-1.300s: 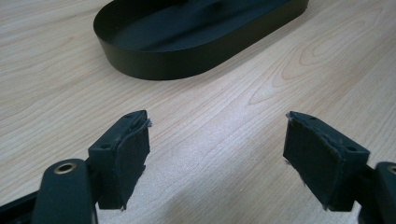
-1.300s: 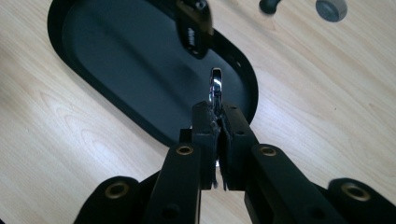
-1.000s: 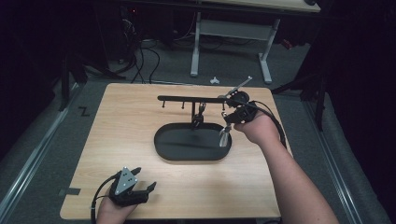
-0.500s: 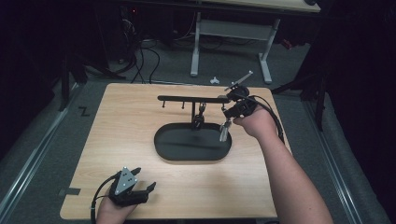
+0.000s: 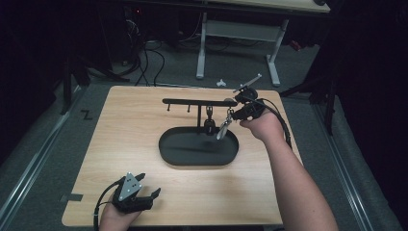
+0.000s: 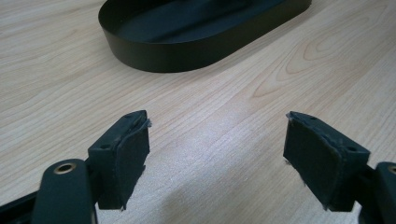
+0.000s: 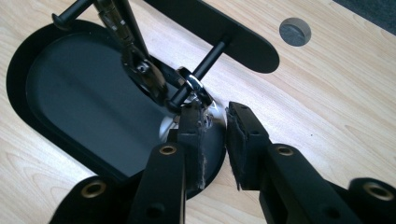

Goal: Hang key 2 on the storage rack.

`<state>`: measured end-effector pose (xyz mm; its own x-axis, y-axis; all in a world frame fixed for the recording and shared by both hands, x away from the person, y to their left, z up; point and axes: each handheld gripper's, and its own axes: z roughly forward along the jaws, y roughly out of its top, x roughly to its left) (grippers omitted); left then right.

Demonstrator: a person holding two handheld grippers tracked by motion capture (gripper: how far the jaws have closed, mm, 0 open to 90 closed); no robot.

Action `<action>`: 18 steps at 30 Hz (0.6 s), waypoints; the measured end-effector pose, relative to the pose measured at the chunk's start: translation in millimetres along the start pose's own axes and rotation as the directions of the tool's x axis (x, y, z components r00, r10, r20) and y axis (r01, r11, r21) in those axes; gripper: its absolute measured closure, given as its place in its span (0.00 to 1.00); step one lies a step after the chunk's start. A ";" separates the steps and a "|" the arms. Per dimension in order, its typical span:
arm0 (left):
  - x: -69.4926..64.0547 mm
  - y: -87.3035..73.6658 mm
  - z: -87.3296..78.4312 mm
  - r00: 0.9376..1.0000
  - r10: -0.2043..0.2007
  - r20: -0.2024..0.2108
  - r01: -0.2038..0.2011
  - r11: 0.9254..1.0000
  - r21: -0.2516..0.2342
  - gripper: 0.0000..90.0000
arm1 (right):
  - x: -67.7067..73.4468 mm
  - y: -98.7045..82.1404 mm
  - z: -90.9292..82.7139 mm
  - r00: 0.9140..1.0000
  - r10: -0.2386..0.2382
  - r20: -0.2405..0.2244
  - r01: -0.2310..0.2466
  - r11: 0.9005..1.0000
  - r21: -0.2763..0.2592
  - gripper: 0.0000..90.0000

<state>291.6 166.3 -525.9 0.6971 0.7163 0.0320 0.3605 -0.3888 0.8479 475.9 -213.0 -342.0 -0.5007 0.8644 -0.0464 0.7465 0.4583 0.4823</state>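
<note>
table point(image 5: 144, 144): light wood | floor point(image 5: 43, 144): grey carpet | left fingers point(image 6: 126, 149) apart | right fingers point(image 7: 243, 135) just parted, empty

My two grippers are matte black; my left gripper point(image 5: 150, 196) carries a grey three-cornered plate on top and trails a black cable, and my right gripper point(image 5: 234, 115) trails one too. My jaws end in dark fabric pads point(image 6: 131, 154), frayed at their edges, with brass-ringed holes along the arms, and my forearms are unsleeved
</note>
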 end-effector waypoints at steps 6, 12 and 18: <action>-0.2 -0.4 -0.6 1.000 0.001 -0.002 -0.001 1.000 0.000 0.26 | 1.0 -5.9 2.6 1.000 0.012 0.004 -0.012 1.000 -0.004 0.75; -1.0 -0.1 0.1 1.000 0.004 -0.002 -0.004 1.000 0.001 0.26 | 4.0 -17.4 7.0 1.000 0.021 0.002 -0.021 1.000 -0.001 0.66; -1.7 -0.1 1.6 1.000 0.006 0.000 -0.006 1.000 0.008 0.26 | 8.4 -35.9 17.3 1.000 0.022 -0.010 -0.022 1.000 -0.005 0.55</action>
<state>291.4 164.2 -526.9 0.6994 0.7137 0.0374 0.3610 -0.3980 0.8434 452.4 -218.6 -374.8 -0.4886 0.8721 -0.0267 0.7553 0.4381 0.4875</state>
